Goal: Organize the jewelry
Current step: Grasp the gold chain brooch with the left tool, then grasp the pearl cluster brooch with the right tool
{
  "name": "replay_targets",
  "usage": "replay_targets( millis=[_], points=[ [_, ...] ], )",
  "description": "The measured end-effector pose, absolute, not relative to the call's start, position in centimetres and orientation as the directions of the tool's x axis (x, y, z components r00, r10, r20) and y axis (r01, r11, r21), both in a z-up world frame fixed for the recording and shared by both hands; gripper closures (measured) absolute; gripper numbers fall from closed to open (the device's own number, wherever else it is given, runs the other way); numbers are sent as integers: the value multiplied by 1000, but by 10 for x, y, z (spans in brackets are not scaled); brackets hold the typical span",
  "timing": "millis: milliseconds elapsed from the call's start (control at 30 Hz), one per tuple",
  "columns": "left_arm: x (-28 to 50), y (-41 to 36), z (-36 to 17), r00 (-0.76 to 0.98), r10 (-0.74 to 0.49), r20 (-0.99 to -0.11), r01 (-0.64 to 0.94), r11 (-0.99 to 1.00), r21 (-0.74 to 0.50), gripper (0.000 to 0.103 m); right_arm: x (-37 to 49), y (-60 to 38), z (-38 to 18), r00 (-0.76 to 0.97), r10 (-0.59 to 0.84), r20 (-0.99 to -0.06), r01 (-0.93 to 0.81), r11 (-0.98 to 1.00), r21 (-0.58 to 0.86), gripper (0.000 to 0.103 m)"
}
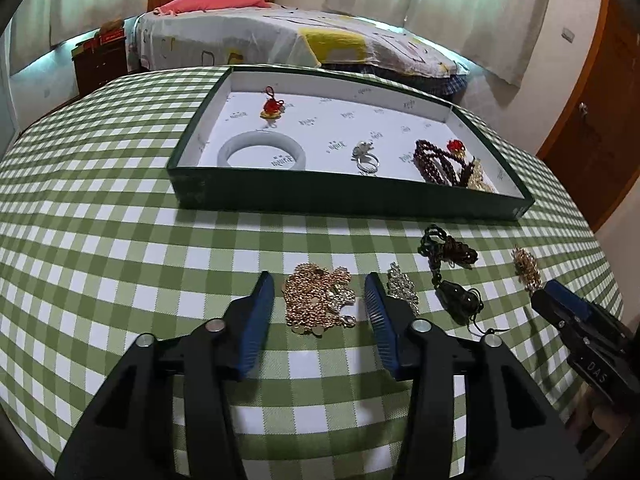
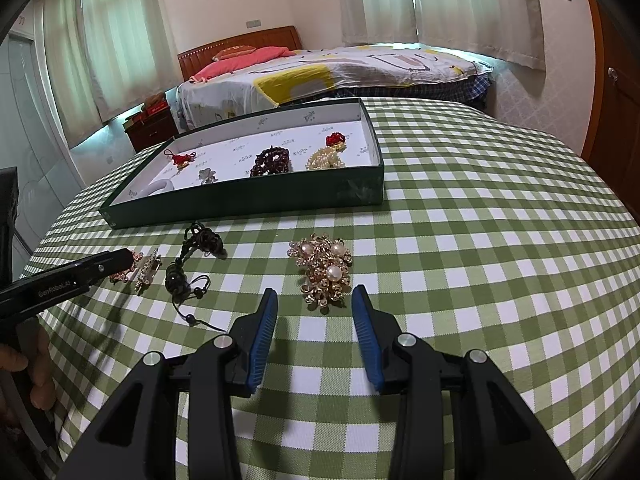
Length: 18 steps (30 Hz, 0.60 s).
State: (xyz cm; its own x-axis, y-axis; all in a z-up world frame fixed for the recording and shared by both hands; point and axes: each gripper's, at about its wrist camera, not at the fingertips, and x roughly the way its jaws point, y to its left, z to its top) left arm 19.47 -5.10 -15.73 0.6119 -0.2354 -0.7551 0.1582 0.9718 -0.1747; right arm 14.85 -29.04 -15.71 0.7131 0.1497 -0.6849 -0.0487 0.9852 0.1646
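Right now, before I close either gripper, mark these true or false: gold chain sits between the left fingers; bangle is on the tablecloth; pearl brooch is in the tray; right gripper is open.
1. The gold chain lies between the left gripper's fingers: true.
2. The bangle is on the tablecloth: false, it lies in the tray.
3. The pearl brooch is in the tray: false, it lies on the tablecloth.
4. The right gripper is open: true.

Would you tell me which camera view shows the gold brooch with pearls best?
The right wrist view: the gold brooch with pearls lies large and unobstructed just ahead of the right gripper, its three pearls distinct. In the left wrist view it is only a small gold cluster near the right edge.
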Motion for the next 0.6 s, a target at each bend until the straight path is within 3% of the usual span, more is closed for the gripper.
replay_targets(
  millis=[33, 133, 600],
  points=[
    [195, -51, -157, 611, -232, -757, 159, 973, -170, 75, 149, -290, -157, 713, 150, -685, -49, 985, 164, 64],
    [195, -52, -158, 604, -255, -755, 182, 967, -181, 90, 148, -289, -158, 712, 148, -686, -51, 986, 160, 64],
    [174, -42, -140, 681, -242, -691, 183, 970, -159, 93, 148, -289, -157, 714, 147, -685, -49, 986, 160, 64]
  ],
)
